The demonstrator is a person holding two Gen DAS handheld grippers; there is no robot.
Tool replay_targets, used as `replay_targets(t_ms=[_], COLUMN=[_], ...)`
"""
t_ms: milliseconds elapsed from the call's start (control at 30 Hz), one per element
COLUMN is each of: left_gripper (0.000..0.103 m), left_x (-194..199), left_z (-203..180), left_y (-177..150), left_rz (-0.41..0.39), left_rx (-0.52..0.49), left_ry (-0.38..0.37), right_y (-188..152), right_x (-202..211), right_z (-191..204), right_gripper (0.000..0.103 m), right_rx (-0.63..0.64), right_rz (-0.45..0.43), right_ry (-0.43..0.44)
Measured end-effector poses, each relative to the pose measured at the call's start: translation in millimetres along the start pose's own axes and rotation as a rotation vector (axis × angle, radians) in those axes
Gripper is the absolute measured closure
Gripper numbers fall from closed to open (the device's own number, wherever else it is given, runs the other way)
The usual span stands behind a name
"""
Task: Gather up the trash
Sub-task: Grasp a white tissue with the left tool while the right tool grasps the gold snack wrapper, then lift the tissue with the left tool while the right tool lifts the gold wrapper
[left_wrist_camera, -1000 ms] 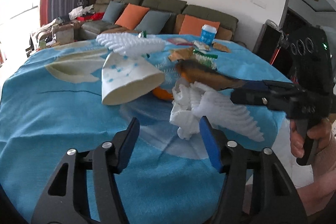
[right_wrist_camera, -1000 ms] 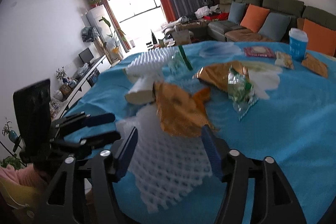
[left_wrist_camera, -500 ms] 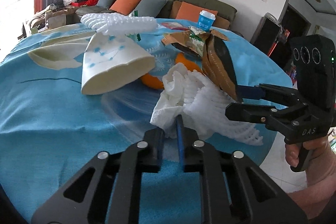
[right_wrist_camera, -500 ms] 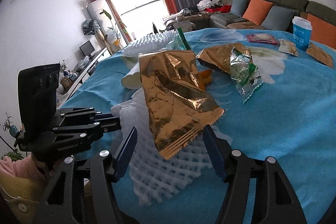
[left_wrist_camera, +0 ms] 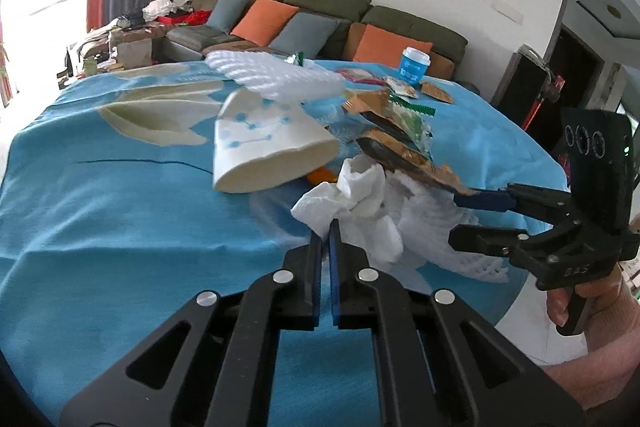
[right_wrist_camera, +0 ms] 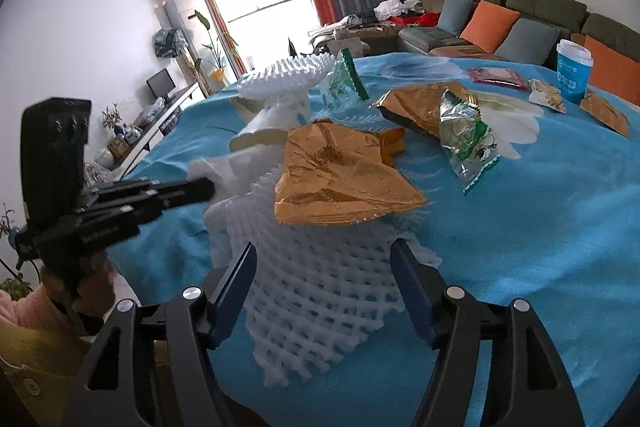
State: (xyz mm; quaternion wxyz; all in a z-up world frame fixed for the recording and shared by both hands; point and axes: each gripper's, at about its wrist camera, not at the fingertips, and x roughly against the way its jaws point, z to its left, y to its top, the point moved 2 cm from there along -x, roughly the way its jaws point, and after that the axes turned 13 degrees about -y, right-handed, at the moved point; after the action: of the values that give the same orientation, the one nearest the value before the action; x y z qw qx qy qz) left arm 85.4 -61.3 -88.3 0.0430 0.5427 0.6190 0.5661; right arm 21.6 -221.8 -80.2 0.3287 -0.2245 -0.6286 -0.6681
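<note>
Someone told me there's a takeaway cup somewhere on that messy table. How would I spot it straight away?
Look to the far edge of the blue tablecloth, nearest the green sofa with orange cushions. There stands the blue paper cup with a white lid. It alone is upright and blue; its neighbours are flat snack packets.

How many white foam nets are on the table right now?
2. One foam net lies near the table edge between the right gripper's closing jaws, under a gold wrapper. The other sits atop the tipped paper cup. Clutter may hide more.

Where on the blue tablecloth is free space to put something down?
The blue tablecloth is bare left of the tipped paper cup, and in the right wrist view right of the green wrapper. The middle, around the foam net and crumpled tissue, is crowded.
</note>
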Motion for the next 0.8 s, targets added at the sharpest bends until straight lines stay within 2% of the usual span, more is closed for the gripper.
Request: replay_targets(t_ms=[33,100,167,300,467,533,633,767,800], left_gripper=[0.099,0.099,0.1,0.1,0.1,0.1,0.1,0.1,0.1], left_x=[3,8,13,26,39,47,56,70,72], left_z=[2,3,4,6,7,8,11,18,20], left_y=[0,0,-1,-4,-5,-6,-7,-10,-10], left_rz=[-0.004,-0.01,-0.019,-0.038,-0.068,-0.079,-0.094,-0.117,-0.121], left_rx=[0.003,0.003,0.003,0.001,0.001,-0.002,-0.002,0.012,0.015], left_ry=[0.005,0.015,0.023,0.032,0.047,0.063,0.084,0.108,0.113], right_y=[0,1,1,0,3,6,9,11,12], right_x=[-1,-2,-3,-1,5,9,11,9,6], right_z=[1,1,-2,-5,0,-2,-9,-16,-17], right_gripper=[0.048,0.074,0.09,0.101,0.1,0.094,0.072,0.067,0.061], right_rx=[0.006,0.017,0.007,-0.006,-0.011,-0.032,-0.083,-0.15,-0.171], right_rz=[0.003,0.006,0.014,0.009,-0.01,-0.02,-0.025,-0.014,-0.007], right_ry=[-0.011,-0.03,-0.028,-0.03,0.004,0.019,0.058,0.113,0.127])
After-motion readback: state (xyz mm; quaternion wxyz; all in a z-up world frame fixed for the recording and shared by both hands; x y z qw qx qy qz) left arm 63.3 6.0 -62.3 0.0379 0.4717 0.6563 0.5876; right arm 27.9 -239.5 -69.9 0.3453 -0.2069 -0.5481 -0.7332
